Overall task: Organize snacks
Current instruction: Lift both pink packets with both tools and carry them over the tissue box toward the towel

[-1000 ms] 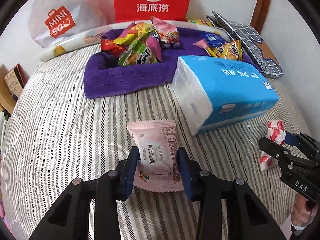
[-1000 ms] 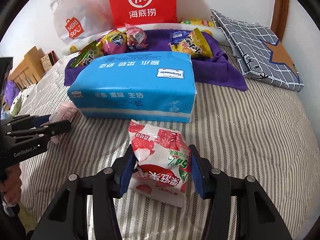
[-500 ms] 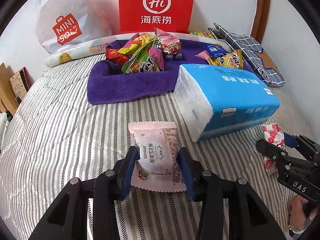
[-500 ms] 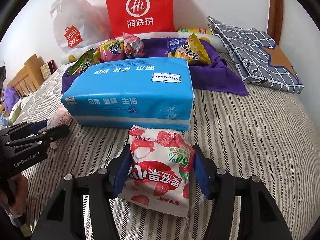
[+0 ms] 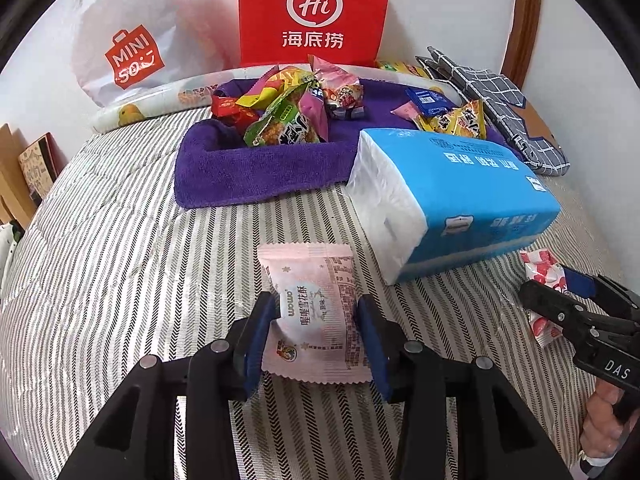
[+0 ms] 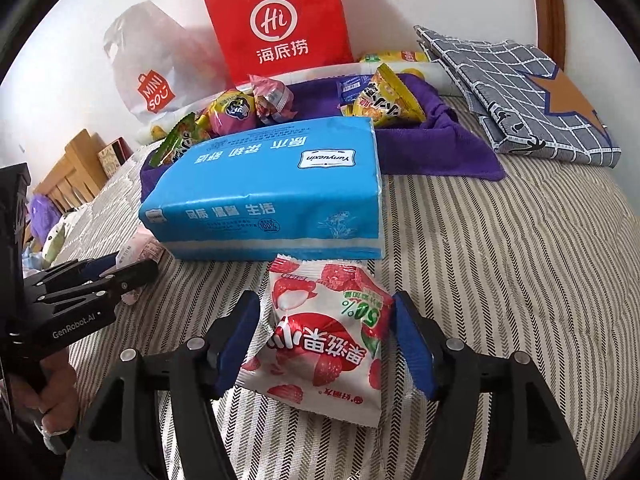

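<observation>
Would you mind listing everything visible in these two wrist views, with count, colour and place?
pink snack packet: one, pale pink, on the bedspread between the left pads
lychee snack packet: one, red and white, between the right gripper's parted pads
tissue pack: one, blue and white, mid-bed
purple towel: one, behind the tissue pack
loose snacks: several, mixed colours, on the towel
red paper bag: one, against the wall
white plastic bag: one, left of the red bag
checked cloth: one, grey, far right
striped bedspread: one, grey and white
left gripper: black, blue pads, gripping
right gripper: black, blue pads, just opening
</observation>
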### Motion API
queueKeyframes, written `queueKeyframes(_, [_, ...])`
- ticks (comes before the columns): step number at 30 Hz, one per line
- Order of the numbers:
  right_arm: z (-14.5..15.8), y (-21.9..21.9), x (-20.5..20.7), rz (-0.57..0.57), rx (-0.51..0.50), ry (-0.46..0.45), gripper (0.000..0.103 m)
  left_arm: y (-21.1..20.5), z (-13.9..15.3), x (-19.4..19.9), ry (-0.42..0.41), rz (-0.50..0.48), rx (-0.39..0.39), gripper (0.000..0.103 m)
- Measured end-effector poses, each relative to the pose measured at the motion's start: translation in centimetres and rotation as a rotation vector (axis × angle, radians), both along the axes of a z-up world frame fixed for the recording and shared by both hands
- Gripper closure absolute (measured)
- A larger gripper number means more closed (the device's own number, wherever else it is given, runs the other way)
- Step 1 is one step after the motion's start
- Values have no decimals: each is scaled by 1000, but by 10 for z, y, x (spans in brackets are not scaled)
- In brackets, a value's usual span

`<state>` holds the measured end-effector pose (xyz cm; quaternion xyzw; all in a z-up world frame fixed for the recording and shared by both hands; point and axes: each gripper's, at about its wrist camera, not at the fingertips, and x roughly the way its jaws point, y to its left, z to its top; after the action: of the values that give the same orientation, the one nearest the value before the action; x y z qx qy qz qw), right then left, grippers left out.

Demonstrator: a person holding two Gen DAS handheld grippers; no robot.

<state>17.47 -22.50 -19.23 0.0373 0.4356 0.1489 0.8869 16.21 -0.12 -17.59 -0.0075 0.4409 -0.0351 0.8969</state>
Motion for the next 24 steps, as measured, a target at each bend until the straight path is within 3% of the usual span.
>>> queueKeyframes(15, [2, 1, -13, -59, -83, 33, 35, 8, 4, -3, 33, 2, -55, 69])
queueKeyframes(18, [2, 8, -16, -40, -106, 14, 46, 8, 6, -5, 37, -3, -59, 69])
queueKeyframes(24, [5, 7, -19, -46, -102, 17, 50, 7, 10, -9, 52, -12, -81, 70])
